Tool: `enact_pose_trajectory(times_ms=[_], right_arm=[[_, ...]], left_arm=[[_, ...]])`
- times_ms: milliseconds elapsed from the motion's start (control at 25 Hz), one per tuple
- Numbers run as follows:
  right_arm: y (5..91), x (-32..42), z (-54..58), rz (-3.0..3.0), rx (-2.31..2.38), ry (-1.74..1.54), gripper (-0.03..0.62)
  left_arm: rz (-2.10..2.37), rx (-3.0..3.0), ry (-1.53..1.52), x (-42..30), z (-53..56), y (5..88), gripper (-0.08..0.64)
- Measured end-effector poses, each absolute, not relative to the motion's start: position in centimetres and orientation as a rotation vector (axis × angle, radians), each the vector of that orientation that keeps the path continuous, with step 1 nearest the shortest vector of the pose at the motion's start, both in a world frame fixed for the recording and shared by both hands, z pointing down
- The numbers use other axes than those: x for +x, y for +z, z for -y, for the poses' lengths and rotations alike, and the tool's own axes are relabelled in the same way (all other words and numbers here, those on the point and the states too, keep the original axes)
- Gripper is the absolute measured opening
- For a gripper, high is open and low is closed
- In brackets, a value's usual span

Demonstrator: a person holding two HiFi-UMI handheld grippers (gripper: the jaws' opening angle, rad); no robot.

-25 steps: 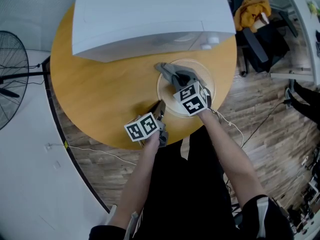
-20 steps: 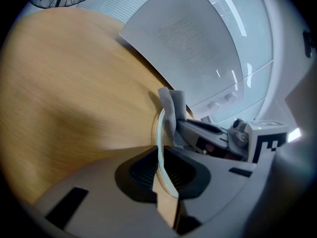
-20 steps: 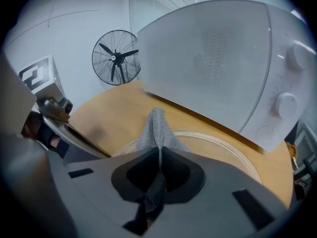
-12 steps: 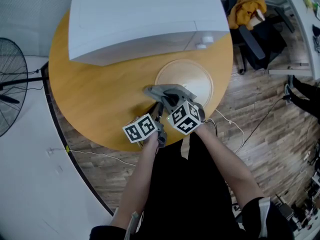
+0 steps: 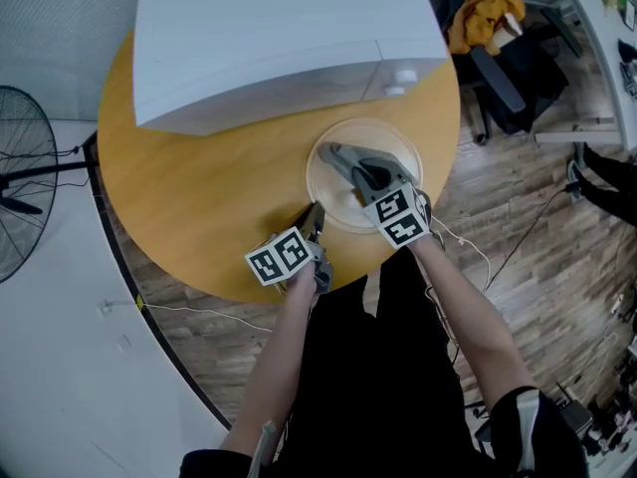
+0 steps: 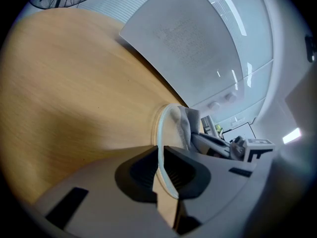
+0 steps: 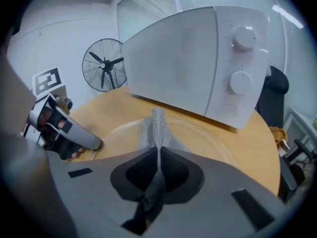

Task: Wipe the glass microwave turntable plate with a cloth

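The clear glass turntable plate (image 5: 343, 209) lies flat on the round wooden table (image 5: 199, 187) in front of the microwave. My left gripper (image 5: 317, 215) is shut on the plate's near-left rim (image 6: 161, 150), the glass edge standing between its jaws. My right gripper (image 5: 358, 182) is shut on a grey cloth (image 5: 340, 157), which lies on the plate's upper surface near its middle. In the right gripper view the cloth (image 7: 157, 133) fans out from the jaws onto the glass (image 7: 208, 145), and the left gripper (image 7: 96, 144) shows at the plate's left edge.
A white microwave (image 5: 269, 43) stands at the table's back, its knobs (image 7: 240, 58) facing the plate's right side. A floor fan (image 5: 20, 182) stands left of the table. A chair with a yellow garment (image 5: 483, 18) is at the back right. Cables run over the wooden floor.
My right gripper swept the cloth from mid-plate to the plate's near-left edge, then back toward the middle and right. The left gripper and the plate kept still.
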State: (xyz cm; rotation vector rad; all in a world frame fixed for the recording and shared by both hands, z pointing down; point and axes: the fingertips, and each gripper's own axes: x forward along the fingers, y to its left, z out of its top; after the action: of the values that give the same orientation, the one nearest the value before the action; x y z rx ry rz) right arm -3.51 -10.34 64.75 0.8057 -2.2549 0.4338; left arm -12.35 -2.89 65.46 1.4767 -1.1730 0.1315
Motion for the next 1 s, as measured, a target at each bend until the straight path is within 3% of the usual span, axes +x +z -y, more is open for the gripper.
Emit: enact_pose_trajectory(times_ms=[400, 1000], right_arm=[[64.5, 2.2, 15.4, 2.160, 0.984, 0.442, 0.023], [64.7, 0.5, 6.0, 2.170, 0.917, 0.552, 0.012]], left_arm=[[1.177, 1.483, 0.139, -12.2, 3.0, 65.5, 0.031], [1.186, 1.484, 0.149, -12.2, 2.9, 65.5, 0.029]])
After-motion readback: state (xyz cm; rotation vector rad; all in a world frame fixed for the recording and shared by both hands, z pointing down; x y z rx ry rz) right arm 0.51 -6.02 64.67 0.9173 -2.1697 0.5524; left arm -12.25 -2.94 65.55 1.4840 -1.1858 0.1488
